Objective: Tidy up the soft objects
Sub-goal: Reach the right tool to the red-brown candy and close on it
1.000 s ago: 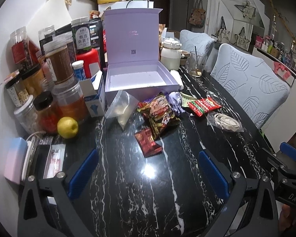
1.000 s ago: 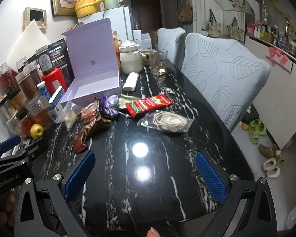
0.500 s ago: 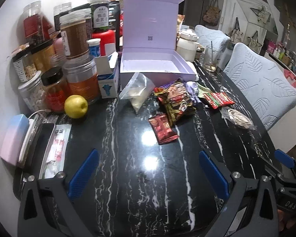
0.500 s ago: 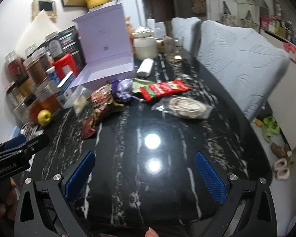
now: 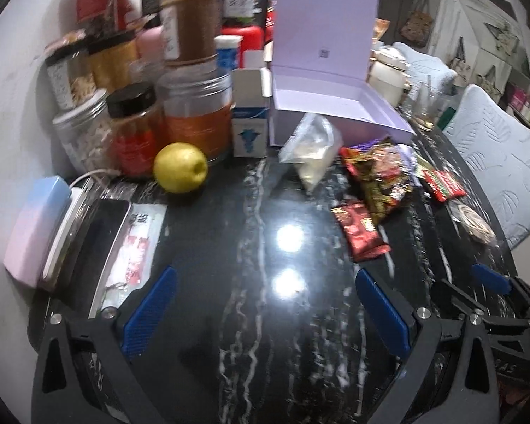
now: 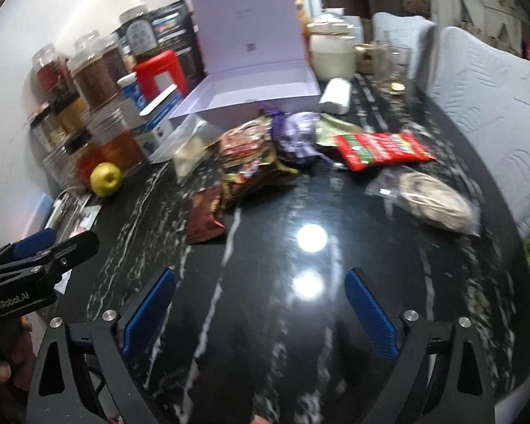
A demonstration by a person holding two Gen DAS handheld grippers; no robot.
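Snack packets (image 6: 251,162) clutter black marble table (image 6: 300,318), somewhat blurred.

Black gripper (image 6: 259,309) frames — blue ribbed pads (image 6: 369,309), silver screws

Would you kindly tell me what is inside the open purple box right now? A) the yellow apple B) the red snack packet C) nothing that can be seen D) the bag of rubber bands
C: the purple box shows only its bare floor, while the apple, the red packet and the bag of bands all lie on the table outside it.
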